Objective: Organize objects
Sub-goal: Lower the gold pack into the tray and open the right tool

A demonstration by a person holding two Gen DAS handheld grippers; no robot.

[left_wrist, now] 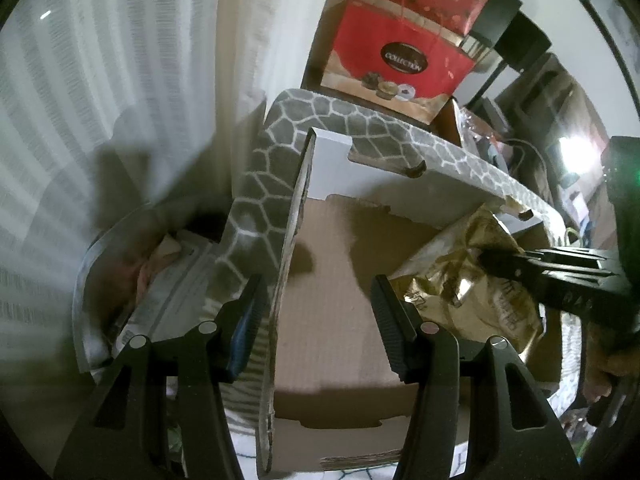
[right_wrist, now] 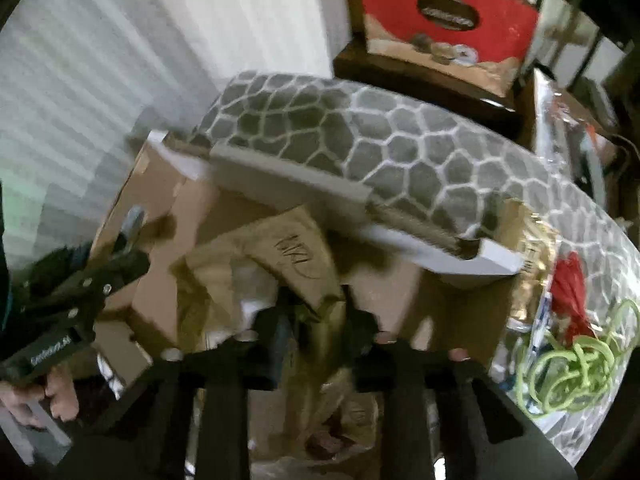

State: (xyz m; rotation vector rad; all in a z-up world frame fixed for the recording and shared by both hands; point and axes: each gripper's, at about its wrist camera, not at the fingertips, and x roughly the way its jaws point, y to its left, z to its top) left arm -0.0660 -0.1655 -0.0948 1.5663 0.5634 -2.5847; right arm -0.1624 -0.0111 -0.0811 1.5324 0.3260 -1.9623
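Motion-blurred right wrist view, right tongs tips lost in crumpled gold bag, print unreadable.

Grey rug with white honeycomb lines, brown cardboard box, seemingly gold bag.

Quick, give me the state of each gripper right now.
Left gripper: open, straddling the cardboard box wall.
Right gripper: closed on the gold bag.
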